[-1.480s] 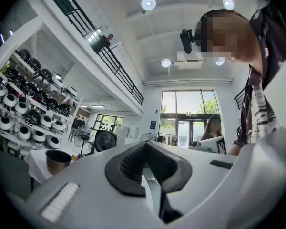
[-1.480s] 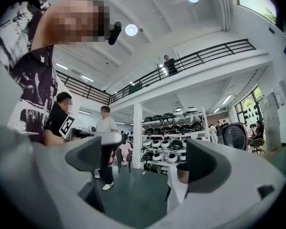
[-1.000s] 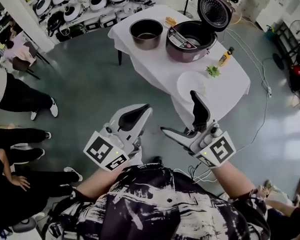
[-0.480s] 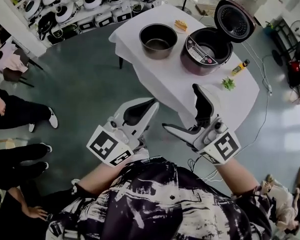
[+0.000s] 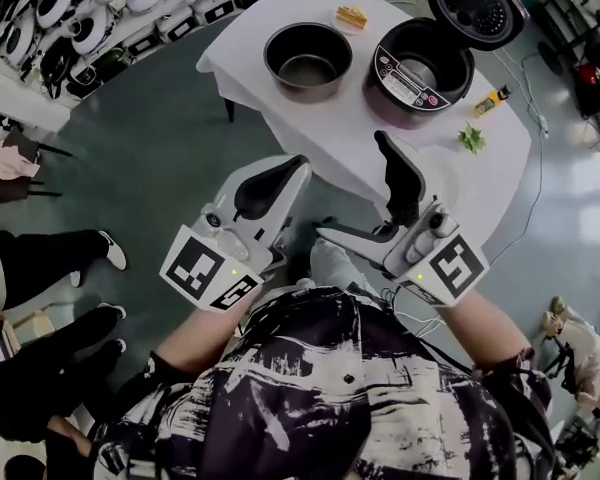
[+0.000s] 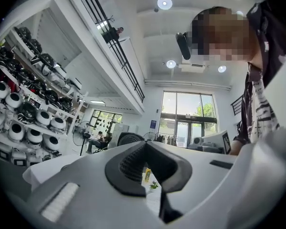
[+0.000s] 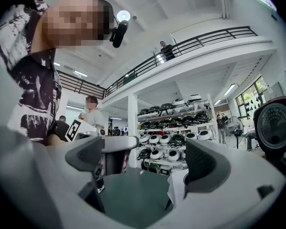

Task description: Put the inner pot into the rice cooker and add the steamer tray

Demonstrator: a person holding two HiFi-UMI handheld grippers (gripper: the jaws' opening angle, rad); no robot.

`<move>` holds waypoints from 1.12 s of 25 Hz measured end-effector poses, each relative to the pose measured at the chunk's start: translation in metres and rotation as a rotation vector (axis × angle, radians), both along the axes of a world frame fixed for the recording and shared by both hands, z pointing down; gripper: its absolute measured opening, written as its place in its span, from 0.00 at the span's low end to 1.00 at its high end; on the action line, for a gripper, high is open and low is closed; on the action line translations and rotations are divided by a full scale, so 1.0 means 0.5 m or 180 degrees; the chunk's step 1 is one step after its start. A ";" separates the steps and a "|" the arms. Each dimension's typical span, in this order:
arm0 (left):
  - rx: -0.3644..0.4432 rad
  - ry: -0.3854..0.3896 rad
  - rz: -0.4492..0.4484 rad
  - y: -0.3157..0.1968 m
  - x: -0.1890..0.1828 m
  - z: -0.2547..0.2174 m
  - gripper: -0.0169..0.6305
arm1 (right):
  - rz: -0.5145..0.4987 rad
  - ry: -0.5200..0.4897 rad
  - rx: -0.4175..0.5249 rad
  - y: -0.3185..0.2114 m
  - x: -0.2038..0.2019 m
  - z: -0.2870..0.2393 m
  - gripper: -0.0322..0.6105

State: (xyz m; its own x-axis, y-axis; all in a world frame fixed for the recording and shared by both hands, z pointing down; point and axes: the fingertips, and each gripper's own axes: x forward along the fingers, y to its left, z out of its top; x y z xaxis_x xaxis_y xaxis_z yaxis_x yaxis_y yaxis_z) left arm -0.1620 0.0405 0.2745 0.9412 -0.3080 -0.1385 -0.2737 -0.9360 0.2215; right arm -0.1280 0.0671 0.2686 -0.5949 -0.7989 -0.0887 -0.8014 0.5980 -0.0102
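The dark inner pot (image 5: 307, 60) stands empty on the white-clothed table (image 5: 350, 133), left of the maroon rice cooker (image 5: 418, 68), whose lid (image 5: 477, 6) is up. Both grippers hang in the air short of the table's near edge, holding nothing. My left gripper (image 5: 296, 165) is shut, its jaws meeting in the left gripper view (image 6: 145, 146). My right gripper (image 5: 363, 200) is open, with a wide gap between its jaws in the right gripper view (image 7: 152, 156). I see no steamer tray; the right gripper covers part of the tabletop. The cooker's lid (image 7: 275, 123) shows at the right gripper view's edge.
A yellow bottle (image 5: 490, 100), a green sprig (image 5: 471, 139) and a small snack (image 5: 351, 15) lie on the table. Shelves of rice cookers (image 5: 70, 28) line the far left. People's legs (image 5: 50, 258) are at the left, cables (image 5: 535, 168) on the floor at the right.
The table has come nearer and more centred in the head view. Both grippers kept their pose, left shut and right open, and now reach up to the table's near edge.
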 end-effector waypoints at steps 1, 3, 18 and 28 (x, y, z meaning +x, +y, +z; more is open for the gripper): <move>-0.0008 -0.0006 0.0012 -0.019 0.011 0.004 0.03 | 0.0014 -0.0011 -0.0005 -0.014 0.010 0.006 0.84; 0.0019 -0.0009 0.0028 -0.055 0.038 0.005 0.03 | 0.0026 -0.0021 0.0006 -0.046 0.034 0.014 0.84; 0.0203 -0.0136 0.0439 -0.305 0.349 -0.012 0.03 | 0.0539 -0.0147 0.0011 -0.234 0.343 0.035 0.84; 0.0255 -0.0155 0.0928 -0.396 0.479 -0.016 0.03 | 0.1073 -0.0096 -0.0059 -0.280 0.449 0.033 0.84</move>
